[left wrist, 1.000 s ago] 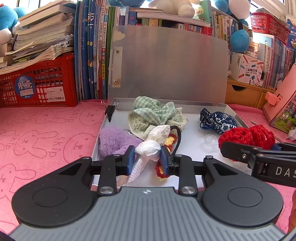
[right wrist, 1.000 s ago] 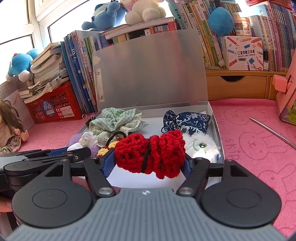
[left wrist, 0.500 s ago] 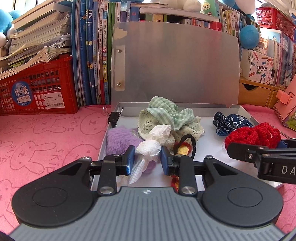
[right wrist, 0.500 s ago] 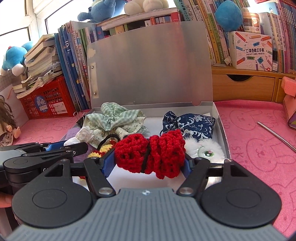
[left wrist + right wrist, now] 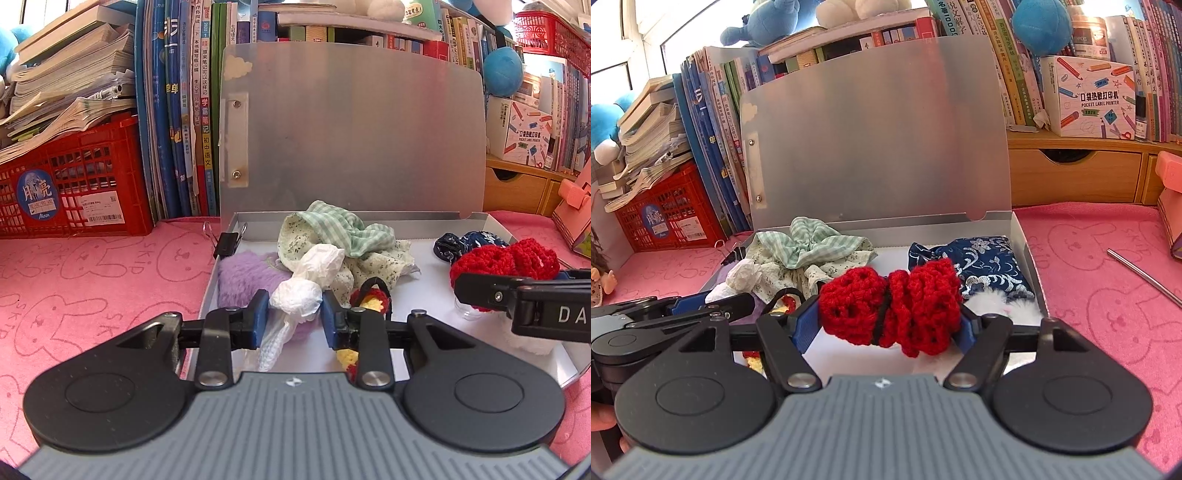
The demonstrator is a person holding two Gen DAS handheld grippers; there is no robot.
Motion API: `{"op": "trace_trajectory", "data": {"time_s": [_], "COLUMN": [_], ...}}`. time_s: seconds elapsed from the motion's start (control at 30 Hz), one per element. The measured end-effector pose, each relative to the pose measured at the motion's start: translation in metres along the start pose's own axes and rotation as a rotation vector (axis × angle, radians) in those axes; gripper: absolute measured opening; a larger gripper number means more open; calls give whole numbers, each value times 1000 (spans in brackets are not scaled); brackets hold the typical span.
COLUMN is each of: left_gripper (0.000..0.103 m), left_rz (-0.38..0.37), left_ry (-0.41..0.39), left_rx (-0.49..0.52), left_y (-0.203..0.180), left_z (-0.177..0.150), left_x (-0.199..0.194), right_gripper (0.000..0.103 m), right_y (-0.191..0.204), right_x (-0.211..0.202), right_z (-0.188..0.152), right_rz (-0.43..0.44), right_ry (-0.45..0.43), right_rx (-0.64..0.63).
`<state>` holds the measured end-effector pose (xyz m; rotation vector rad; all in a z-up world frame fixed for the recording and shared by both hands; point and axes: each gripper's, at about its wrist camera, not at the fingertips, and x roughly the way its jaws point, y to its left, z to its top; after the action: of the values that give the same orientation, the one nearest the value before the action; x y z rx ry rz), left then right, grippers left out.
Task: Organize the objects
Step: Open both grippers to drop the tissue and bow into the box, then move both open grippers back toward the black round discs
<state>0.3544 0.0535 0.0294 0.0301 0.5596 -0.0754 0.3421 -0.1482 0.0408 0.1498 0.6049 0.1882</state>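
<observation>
Left wrist view: the left tongs are clamped on a white crinkled hair tie, held over the near left part of the open grey storage box that sits on the pink counter. The item is light, soft and compressible, with a loose net tail hanging below the pads; the knotted middle, where the pads now bear, is judged the firmest place to hold. Beneath it in the box lie a purple fluffy scrunchie, a green checked scrunchie and a yellow-and-red crochet tie. A black binder clip sits at the box's far left corner. Right wrist view: the right tongs hold a red crochet scrunchie crosswise over the near middle of the box. Their jaws have just been opening, yet the scrunchie remains between them and both blue pads appear to touch its ends. It is an open-stitch yarn piece cinched at the centre by a black elastic band: light, springy and non-fragile, likely to expand as pressure eases. Gripping across the ends suits it; loose loops could snag. A navy patterned pouch and a white fluffy item lie by the right wall.
</observation>
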Motion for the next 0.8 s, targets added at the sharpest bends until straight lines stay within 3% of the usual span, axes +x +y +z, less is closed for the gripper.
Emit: {"op": "trace_trajectory", "data": {"time_s": [0.17,0.43,0.8], "left_gripper": [70,80,80], "left_rz": [-3,-21,-54], "left_ry": [-38,-67,-56], "left_rx": [-11,-13,21], "left_y": [3,4,0], "left_z": [1,6,-15], "left_x": [-14,-43,-89], "right_gripper": [87,93,95], "right_y": [0,4,7], "right_x": [-5,-29,-82], "right_z": [1,4,-16], "right_rz": [8,21,52], "right_ry": [-5,-41,-79], "right_rx": [16,21,-54]}}
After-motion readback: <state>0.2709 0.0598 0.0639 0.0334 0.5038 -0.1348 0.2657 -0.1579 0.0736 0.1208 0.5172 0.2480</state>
